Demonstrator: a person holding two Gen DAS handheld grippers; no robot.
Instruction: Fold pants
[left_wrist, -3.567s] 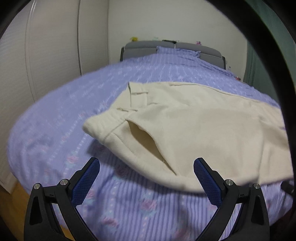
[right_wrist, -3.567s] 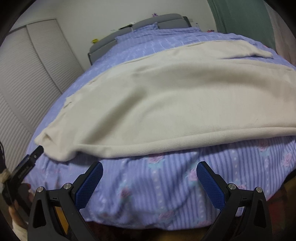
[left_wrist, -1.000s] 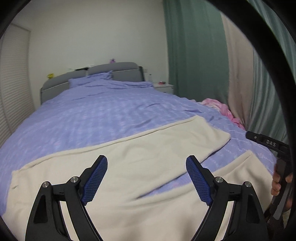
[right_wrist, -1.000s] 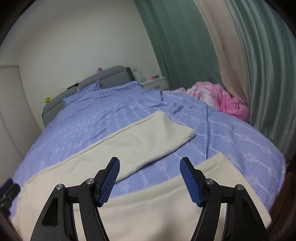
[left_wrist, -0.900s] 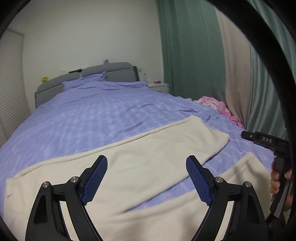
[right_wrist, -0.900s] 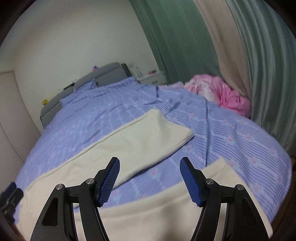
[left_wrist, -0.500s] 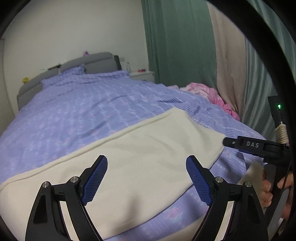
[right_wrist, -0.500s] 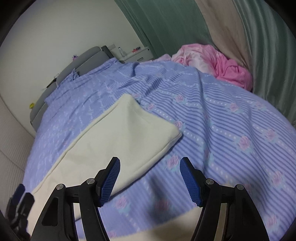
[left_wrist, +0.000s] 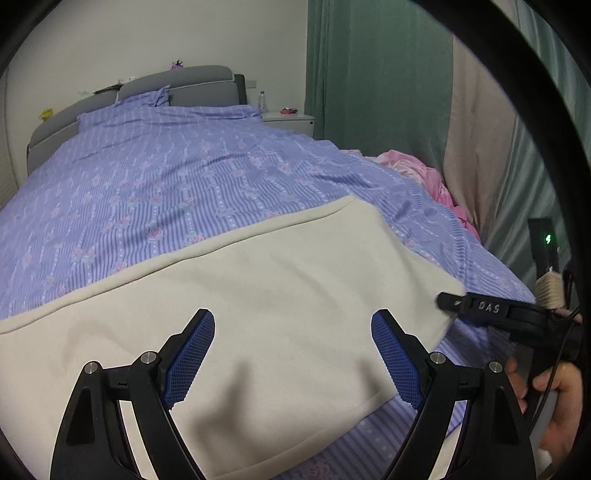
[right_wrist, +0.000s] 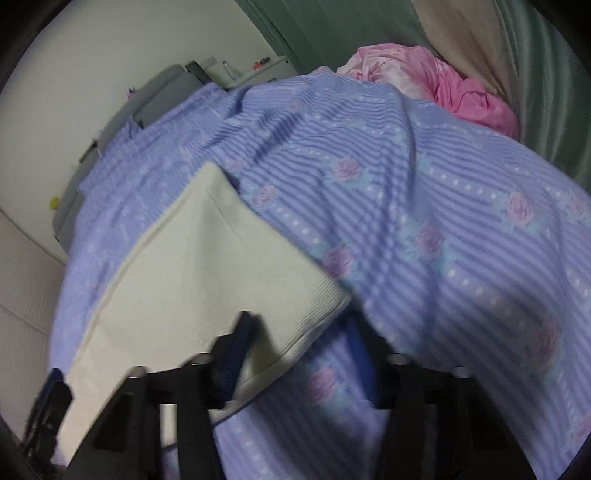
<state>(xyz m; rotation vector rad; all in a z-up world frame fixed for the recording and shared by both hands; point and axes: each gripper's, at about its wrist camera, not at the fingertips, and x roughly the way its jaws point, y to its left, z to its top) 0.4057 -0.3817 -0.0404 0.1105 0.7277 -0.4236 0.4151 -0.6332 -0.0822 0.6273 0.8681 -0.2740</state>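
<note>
Cream pants lie flat on a purple floral bedspread. One leg's hem end fills the lower left of the right wrist view. My left gripper is open above the leg, with blue pads apart and nothing between them. My right gripper is open low over the hem corner, one finger over the cloth and the other over the bedspread; this view is blurred. The right gripper's tip also shows in the left wrist view, beside the hem's right corner.
A pink garment lies at the bed's far right edge by green and beige curtains. A grey headboard and a white nightstand stand at the back. A hand holds the right gripper.
Both grippers have moved right along the pants and dropped toward the far leg's hem. The near leg has left the views. Both grippers stay open.
</note>
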